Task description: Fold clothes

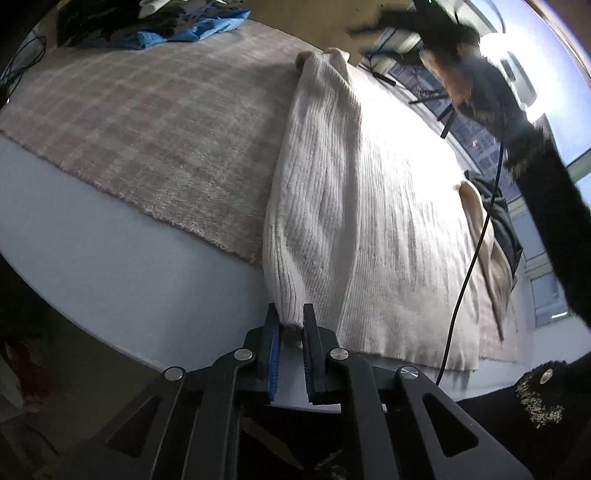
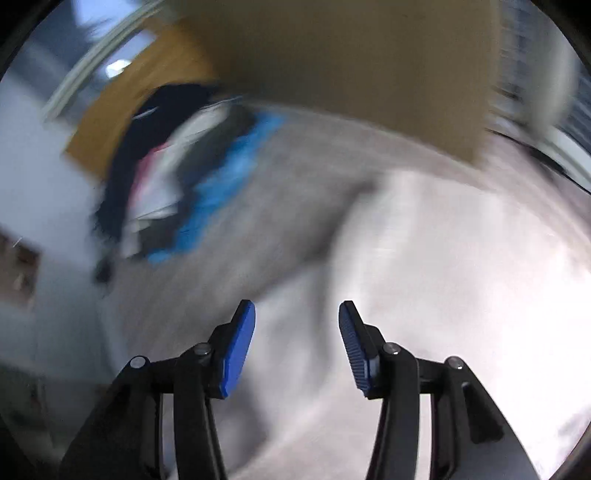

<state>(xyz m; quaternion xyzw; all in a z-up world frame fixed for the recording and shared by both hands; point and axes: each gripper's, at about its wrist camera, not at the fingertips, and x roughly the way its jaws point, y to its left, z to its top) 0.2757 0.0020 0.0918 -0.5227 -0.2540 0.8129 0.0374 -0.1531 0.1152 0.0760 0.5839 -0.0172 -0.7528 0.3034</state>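
A white ribbed knit sweater [image 1: 332,203] lies lengthwise on a pinkish checked blanket [image 1: 147,129], its left side folded over. My left gripper [image 1: 291,317] is shut on the sweater's near bottom edge, with the knit bunched between the blue pads. In the right wrist view, which is badly blurred, my right gripper [image 2: 297,314] is open above the sweater [image 2: 443,258] with nothing between its fingers. A black fuzzy sleeve [image 1: 546,206] reaches across the upper right of the left wrist view.
A pile of blue, black and white clothes [image 1: 166,26] [image 2: 207,184] sits at the blanket's far corner. A black cable [image 1: 469,266] hangs over the sweater's right side. A beige garment [image 1: 484,236] and a dark bag [image 1: 506,221] lie at the right edge. The white surface edge [image 1: 110,258] runs near me.
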